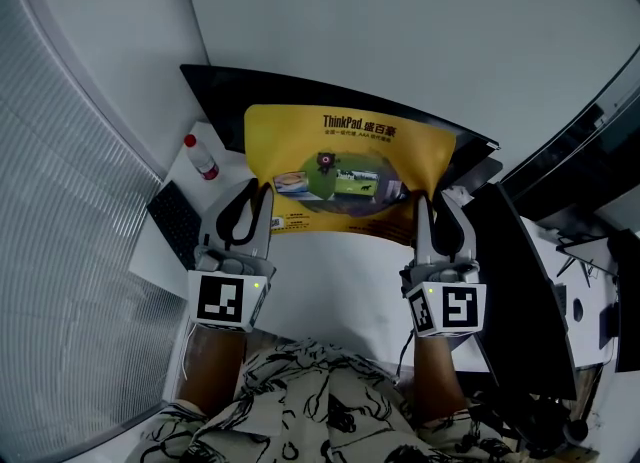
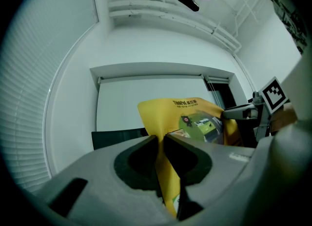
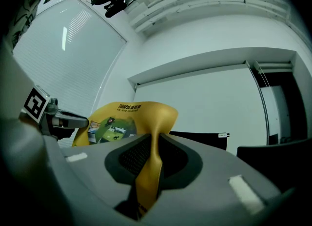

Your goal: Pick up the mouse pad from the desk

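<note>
The thin yellow printed mouse pad (image 1: 345,176) at mid-frame looks light and floppy, bowing between left gripper (image 1: 257,194) and right gripper (image 1: 428,206), whose nearly closed fingers (image 2: 136,161) pinch its lower corners.

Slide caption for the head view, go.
Left gripper and right gripper clamp the yellow mouse pad by its lower edge.

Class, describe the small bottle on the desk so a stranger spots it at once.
Find the white desk, then the black keyboard at its left edge. Just beyond the keyboard is the bottle: small, pale, and alone in having a red cap.
</note>
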A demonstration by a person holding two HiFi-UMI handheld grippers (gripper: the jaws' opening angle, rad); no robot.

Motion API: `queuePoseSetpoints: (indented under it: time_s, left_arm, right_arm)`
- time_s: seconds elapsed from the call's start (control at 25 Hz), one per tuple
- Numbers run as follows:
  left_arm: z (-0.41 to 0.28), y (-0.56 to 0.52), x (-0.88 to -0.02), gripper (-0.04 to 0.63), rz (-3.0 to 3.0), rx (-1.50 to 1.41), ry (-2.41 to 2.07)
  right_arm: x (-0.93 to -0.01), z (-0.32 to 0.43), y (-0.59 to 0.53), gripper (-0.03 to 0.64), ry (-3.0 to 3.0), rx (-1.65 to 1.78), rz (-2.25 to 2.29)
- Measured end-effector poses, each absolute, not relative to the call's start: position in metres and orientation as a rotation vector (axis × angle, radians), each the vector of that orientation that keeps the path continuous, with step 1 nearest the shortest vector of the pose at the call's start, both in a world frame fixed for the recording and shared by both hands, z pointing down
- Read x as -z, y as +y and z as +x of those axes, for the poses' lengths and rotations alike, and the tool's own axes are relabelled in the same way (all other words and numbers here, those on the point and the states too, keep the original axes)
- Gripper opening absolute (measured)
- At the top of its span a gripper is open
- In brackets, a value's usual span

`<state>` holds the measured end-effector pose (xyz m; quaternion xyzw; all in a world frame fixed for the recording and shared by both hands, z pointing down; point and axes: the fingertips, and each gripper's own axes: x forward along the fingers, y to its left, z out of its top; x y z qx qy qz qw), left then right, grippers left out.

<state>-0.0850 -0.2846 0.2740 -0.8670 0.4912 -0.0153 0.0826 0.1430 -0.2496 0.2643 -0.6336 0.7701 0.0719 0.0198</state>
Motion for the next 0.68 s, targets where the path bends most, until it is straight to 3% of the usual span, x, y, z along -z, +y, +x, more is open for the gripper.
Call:
queuePoseSetpoints:
  time_s: [0.68]
  left_arm:
    - [-0.0841,-0.2839,-0.2708,0.067,-2.608,0.009,1.484]
  right_arm:
    - [-0.2621,0.1434,-0.249,0.071,2.394,-0.228,-1.966]
